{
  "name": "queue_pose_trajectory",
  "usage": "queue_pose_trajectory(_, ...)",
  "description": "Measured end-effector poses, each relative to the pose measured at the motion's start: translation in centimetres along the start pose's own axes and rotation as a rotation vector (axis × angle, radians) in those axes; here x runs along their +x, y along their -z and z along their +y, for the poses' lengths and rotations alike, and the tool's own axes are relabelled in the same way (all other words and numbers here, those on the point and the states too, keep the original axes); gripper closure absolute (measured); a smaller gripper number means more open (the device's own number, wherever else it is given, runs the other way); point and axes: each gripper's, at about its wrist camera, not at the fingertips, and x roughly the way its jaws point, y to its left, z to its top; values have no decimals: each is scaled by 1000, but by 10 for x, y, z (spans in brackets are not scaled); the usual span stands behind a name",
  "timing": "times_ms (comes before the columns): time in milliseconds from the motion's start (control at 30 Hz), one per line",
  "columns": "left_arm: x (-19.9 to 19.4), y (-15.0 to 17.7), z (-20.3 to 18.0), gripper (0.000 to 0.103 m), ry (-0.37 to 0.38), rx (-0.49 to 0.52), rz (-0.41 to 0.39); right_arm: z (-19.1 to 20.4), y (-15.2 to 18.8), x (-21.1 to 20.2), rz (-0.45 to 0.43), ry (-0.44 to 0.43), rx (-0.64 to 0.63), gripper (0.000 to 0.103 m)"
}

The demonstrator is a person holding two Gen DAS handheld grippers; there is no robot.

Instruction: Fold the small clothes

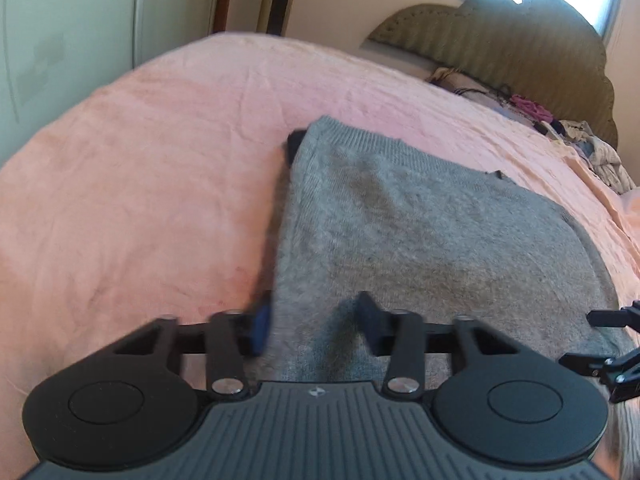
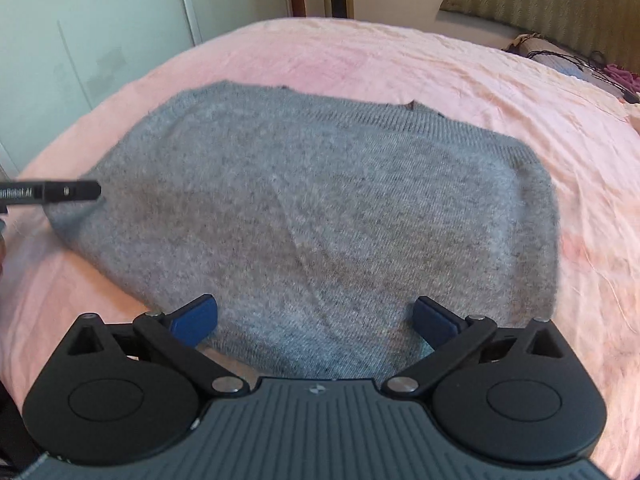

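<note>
Left wrist view shows the left gripper (image 1: 314,330) with jaws part-closed over the near-left edge of the grey knit garment (image 1: 400,232), spread flat on the pink bed (image 1: 140,160) for folding, while the right gripper (image 2: 316,326) holds its jaws spread over the near hem.

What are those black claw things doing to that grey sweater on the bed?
Someone is folding a small grey sweater that lies on a pink bedspread, using a pair of tongs in each hand. The left tongs are part-closed around a raised fold of knit at the sweater's near left edge, though I can't tell whether they pinch it yet. The right tongs are wide open over the near edge, gripping nothing. The sweater looks already folded in at the sides.
</note>
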Motion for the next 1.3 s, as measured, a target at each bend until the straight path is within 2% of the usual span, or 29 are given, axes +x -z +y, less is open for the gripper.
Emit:
queue_pose_trajectory(67,0,-1,6,69,9,-36,0,2,3,3,-2,11,-24,0)
queue_pose_trajectory(100,-1,-2,9,76,7,-49,1,3,4,3,-5,10,-29,0)
queue_pose_trajectory(133,-3,-3,12,94,14,-63,6,2,4,3,-4,6,-29,0)
queue_pose_trajectory(233,-25,-10,21,96,104,-129,-26,0,5,1,10,-1,-39,0)
queue_pose_trajectory(300,-33,-7,23,96,96,-108,-24,-2,6,0,18,-7,-44,0)
queue_pose_trajectory(367,-19,4,29,96,48,-90,37,-3,8,-1,17,-12,-51,0)
queue_pose_trajectory(400,-14,9,31,96,46,-88,42,-4,9,-1,14,-14,-55,0)
queue_pose_trajectory(500,-22,3,24,92,48,-51,-4,-4,8,-1,18,-17,-60,0)
queue_pose_trajectory(600,-42,-15,17,91,33,6,-133,-8,1,-4,39,-34,-41,0)
queue_pose_trajectory(633,-47,-22,11,88,24,39,-190,-12,-4,-8,30,-44,-15,0)
queue_pose_trajectory(700,-45,-40,-5,67,30,103,-257,-21,-17,-16,-24,-76,32,0)
queue_pose_trajectory(733,-37,-49,-15,40,31,118,-280,-26,-25,-18,-52,-80,50,0)
queue_pose_trajectory(767,-25,-56,-24,19,37,136,-290,-33,-37,-17,-81,-66,69,0)
queue_pose_trajectory(833,7,-65,-44,19,30,174,-267,-44,-58,-4,-111,-20,87,0)
queue_pose_trajectory(900,45,-70,-65,19,24,230,-199,-57,-76,20,-106,39,105,0)
queue_pose_trajectory(1000,90,-69,-75,19,-66,259,-111,-68,-89,56,-90,134,73,0)
queue_pose_trajectory(1033,101,-67,-69,19,-81,251,-109,-73,-88,64,-88,152,62,0)
queue_pose_trajectory(1067,103,-65,-63,18,-89,252,-131,-78,-84,68,-104,139,66,0)
queue_pose_trajectory(1200,108,-69,-61,15,-74,267,-123,-108,-59,69,-225,67,114,0)
queue_pose_trajectory(1300,102,-67,-64,15,-92,271,-131,-101,-61,68,-221,87,98,0)
